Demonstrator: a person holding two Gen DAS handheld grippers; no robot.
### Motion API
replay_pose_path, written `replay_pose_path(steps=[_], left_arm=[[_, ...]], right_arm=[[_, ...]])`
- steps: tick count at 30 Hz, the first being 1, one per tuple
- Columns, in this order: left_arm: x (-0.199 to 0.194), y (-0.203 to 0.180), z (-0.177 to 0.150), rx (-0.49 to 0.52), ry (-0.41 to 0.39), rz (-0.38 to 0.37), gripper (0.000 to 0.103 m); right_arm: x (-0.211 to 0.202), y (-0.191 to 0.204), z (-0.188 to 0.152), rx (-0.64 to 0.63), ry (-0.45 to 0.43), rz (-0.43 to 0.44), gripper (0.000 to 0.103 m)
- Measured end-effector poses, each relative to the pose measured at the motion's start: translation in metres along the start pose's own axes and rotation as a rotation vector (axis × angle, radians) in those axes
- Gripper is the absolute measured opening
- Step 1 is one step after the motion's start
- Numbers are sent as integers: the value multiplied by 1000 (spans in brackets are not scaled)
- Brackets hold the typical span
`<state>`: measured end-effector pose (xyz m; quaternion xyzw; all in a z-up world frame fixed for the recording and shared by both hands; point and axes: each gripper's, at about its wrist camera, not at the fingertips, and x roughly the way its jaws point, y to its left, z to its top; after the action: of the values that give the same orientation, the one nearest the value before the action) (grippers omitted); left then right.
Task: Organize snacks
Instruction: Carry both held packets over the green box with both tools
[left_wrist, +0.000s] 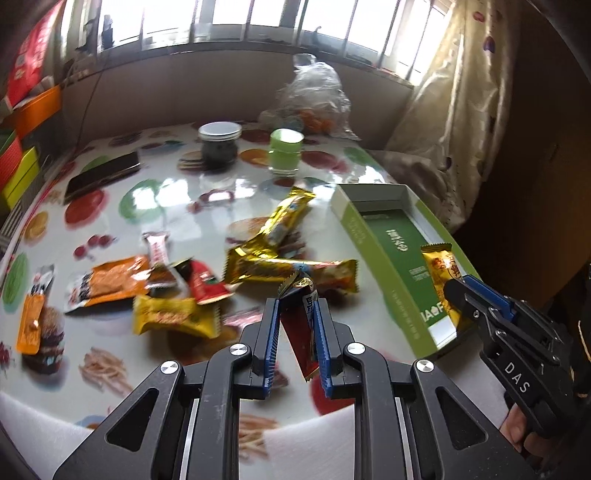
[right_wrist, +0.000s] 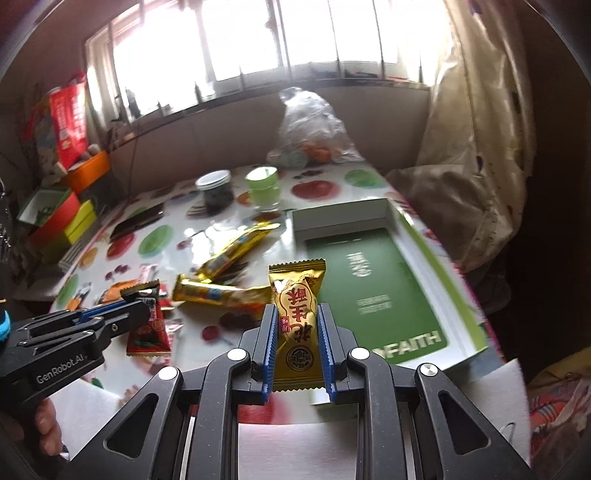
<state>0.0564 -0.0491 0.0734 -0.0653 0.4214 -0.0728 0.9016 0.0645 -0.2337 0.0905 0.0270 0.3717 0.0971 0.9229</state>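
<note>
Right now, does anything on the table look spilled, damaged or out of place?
Nothing spilled or damaged. The loose snack packets lie scattered and overlapping left of the green box, still unsorted. Each gripper holds one packet.

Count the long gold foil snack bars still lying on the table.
2. One long gold foil bar lies angled toward the green lidded jar; the other lies crosswise just ahead of the left gripper. Others could be hidden beneath the pile.

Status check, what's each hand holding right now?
Left tongs shut on red snack packet. Right tongs shut on gold candy packet, at the green box. Nothing blocking the box.
</note>
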Motion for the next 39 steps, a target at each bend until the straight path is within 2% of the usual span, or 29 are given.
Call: replay_pose_path(steps=[16, 25, 39], left_arm=[[41, -81, 28, 151, 24, -98, 20], [66, -106, 28, 182, 79, -129, 20], [95, -122, 24, 200, 147, -132, 20]], right_arm=[[6, -74, 0, 94, 22, -136, 20], [26, -97, -6, 114, 78, -130, 20], [38, -103, -8, 109, 108, -121, 20]])
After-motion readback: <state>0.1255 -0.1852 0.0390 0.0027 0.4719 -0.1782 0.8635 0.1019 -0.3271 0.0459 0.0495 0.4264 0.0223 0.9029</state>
